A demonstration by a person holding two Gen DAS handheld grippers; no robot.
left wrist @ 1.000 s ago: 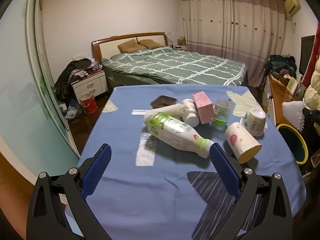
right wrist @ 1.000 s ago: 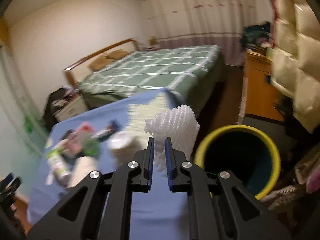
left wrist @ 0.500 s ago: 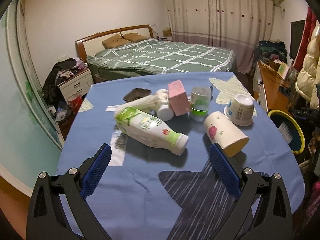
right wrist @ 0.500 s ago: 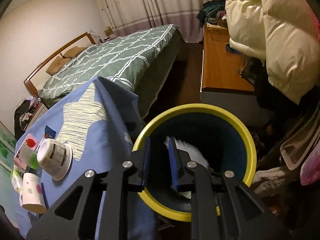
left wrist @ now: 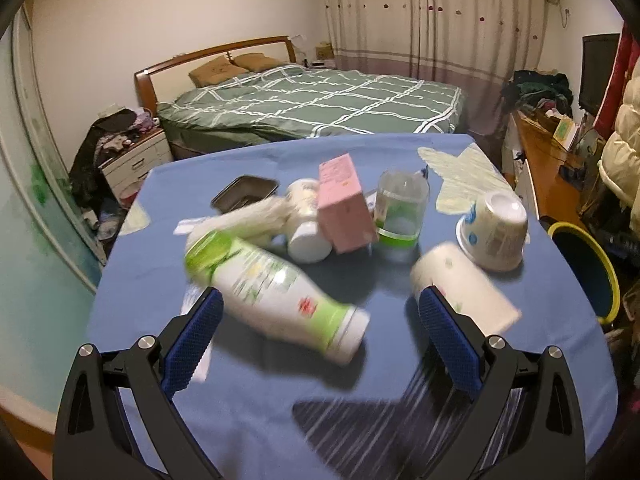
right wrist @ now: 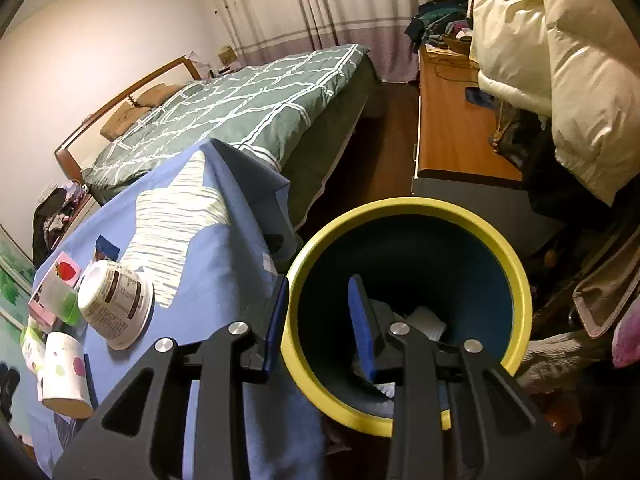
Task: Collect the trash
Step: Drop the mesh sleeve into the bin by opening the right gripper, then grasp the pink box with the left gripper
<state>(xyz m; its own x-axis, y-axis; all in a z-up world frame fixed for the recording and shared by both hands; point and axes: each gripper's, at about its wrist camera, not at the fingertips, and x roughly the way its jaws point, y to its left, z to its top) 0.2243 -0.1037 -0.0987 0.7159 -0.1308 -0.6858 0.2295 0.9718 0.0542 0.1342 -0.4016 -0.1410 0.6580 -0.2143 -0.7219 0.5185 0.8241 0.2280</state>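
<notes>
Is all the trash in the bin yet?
Not yet. White foam already lies in the yellow bin; the right tongs have just been opening, empty. The open left tongs face the bottle. Cups, a pink carton and more remain.

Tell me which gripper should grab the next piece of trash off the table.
Left. The left gripper is open, facing the lying white-and-green plastic bottle. The right gripper, empty, hangs at the yellow-rimmed bin.
</notes>
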